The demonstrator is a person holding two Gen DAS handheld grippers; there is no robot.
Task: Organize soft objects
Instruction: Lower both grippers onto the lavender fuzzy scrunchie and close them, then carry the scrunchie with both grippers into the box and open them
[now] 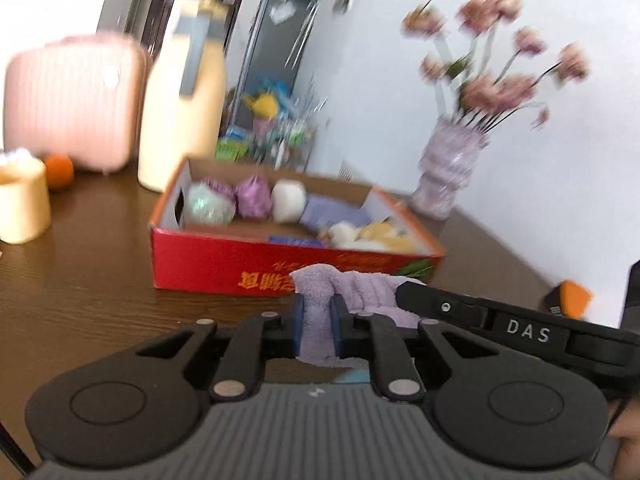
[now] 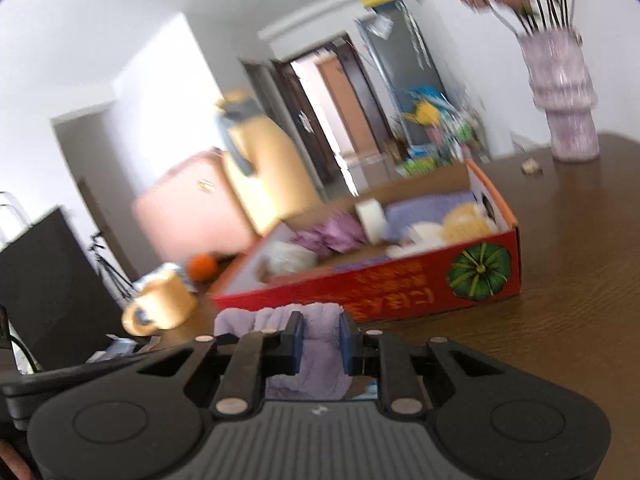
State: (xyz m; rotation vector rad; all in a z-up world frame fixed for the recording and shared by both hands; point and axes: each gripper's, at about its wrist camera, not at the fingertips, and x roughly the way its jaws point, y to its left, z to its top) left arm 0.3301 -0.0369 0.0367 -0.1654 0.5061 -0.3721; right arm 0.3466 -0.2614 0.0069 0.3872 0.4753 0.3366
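Dark wooden table (image 1: 80, 280) fills the foreground of a blurred living room, with a pink case, a tall cream flask and a vase of flowers at its far side. You hold a lilac fleece cloth (image 1: 320, 296) between both tools — the left gripper (image 1: 318, 330) and the right gripper (image 2: 320, 344) each have their fingers clamped on it. It hangs just in front of the red cardboard box (image 1: 224, 264), which already holds pompoms and plush toys. You seem mid-carry; next, lift the cloth over the near wall and let go inside.
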